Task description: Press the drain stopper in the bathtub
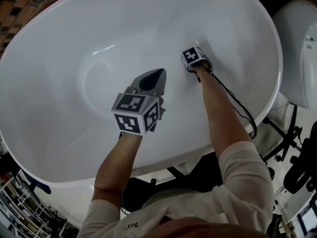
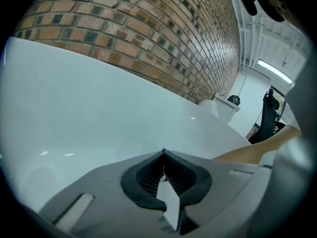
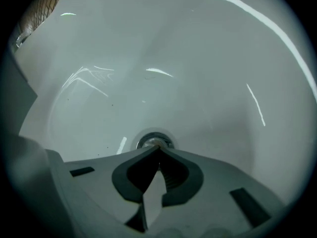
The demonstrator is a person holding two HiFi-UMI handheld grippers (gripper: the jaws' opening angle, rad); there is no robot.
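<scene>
My right gripper (image 3: 158, 149) is clenched, its two jaws meeting at the tips with nothing caught between them. The tips sit right at the near edge of the drain stopper (image 3: 154, 141), a round metal cap ringed in chrome at the bottom of the bathtub (image 1: 99, 33). I cannot tell whether the tips bear down on it or only touch it. From above the stopper is out of sight under that gripper, low on the bathtub's far inner wall.

My left gripper (image 1: 159, 73) is clenched too, jaws together and empty. It hangs in the air over the middle of the bathtub, well apart from the stopper and nearer the bathtub's front rim, its jaws pointing toward the far wall.

A thin black cable (image 1: 238, 105) runs from the right gripper along my forearm and over the bathtub's front rim. Behind the bathtub rises a brick wall (image 2: 148, 29), and beside its right end stands a white fixture (image 1: 302, 48).
</scene>
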